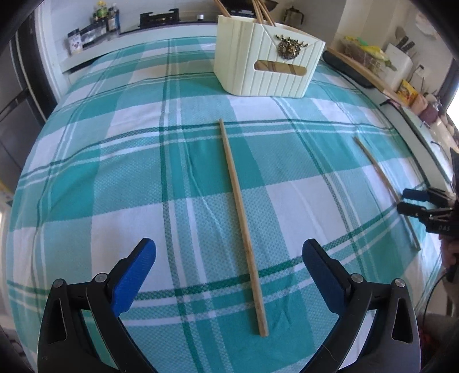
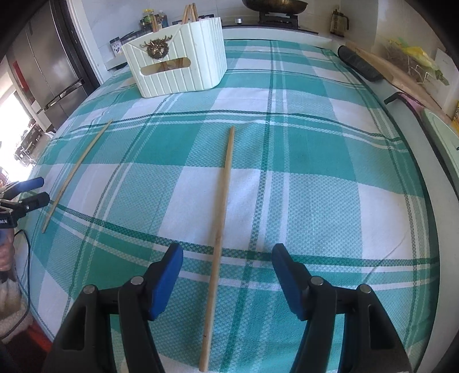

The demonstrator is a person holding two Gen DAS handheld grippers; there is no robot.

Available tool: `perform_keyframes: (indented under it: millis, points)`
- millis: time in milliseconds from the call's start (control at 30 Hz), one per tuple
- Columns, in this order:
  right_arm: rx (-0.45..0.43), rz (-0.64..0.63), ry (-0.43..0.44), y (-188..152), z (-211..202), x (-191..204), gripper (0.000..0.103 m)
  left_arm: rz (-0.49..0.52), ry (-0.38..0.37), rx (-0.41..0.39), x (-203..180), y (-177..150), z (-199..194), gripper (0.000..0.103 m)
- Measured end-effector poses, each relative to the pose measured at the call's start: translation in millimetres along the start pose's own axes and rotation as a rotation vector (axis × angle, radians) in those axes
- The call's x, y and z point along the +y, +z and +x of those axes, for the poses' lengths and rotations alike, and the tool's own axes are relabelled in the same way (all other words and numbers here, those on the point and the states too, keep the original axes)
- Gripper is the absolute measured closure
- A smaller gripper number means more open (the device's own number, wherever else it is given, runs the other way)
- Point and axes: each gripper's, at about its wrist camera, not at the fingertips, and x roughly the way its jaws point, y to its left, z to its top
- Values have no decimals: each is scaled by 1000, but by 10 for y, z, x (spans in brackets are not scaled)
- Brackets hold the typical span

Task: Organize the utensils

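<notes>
Two wooden chopsticks lie apart on a teal plaid tablecloth (image 1: 143, 172). One chopstick (image 1: 243, 226) runs lengthwise between the wide-open fingers of my left gripper (image 1: 229, 244), which hovers above its near half without touching it. The other chopstick (image 2: 219, 244) lies likewise under my open right gripper (image 2: 227, 248). Each view shows the other chopstick (image 1: 384, 189) (image 2: 74, 172) and the other gripper (image 1: 404, 200) (image 2: 43, 189) off to the side. A cream ribbed holder (image 1: 258, 66) (image 2: 183, 66) with a brass ornament stands at the far side, with several chopsticks (image 1: 262, 11) upright in it.
Behind the table runs a counter with spice bottles (image 1: 106, 17), a stove (image 1: 160, 17) and a wok (image 2: 275, 4). A steel fridge (image 2: 48, 66) stands far left. A cutting board (image 1: 361, 71) and a knife block (image 1: 401, 60) line the right side. A cable (image 2: 27, 246) hangs at the table's left edge.
</notes>
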Motion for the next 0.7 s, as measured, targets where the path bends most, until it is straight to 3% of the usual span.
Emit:
perform_keyframes:
  millis: [100,167,300,333,433,500,533,567,600,633,700]
  points:
    - [45,-36,9,119,96,25,37,23,-11,24,33,230,156,2]
    - [53,-62,8,208,151,54,37,20,-7,50,64,378,305,9]
    - [59,-67,5,495,303,63,37,45,78,112,69,634,633,17]
    - [61,-62,5,571,340,58,39,66,112,115,52,679,685,15]
    - [66,-64,-20,791,449,69,53,74,120,108,28,782,740,19]
    - [63,-48,-19,889,496,66,60,75,105,99,-2,795,731,31]
    - [58,-34,-27,928,513,54,71,85,100,94,-29,793,717,42]
    - [57,-18,-37,958,525,35,85,98,94,87,-65,790,701,62]
    - [55,-3,-40,982,535,14,90,108,88,80,-104,787,681,71]
    - [53,12,-37,999,543,-7,96,115,89,74,-133,785,673,96]
    - [37,25,-23,1020,543,-27,97,118,86,55,-164,787,668,98]
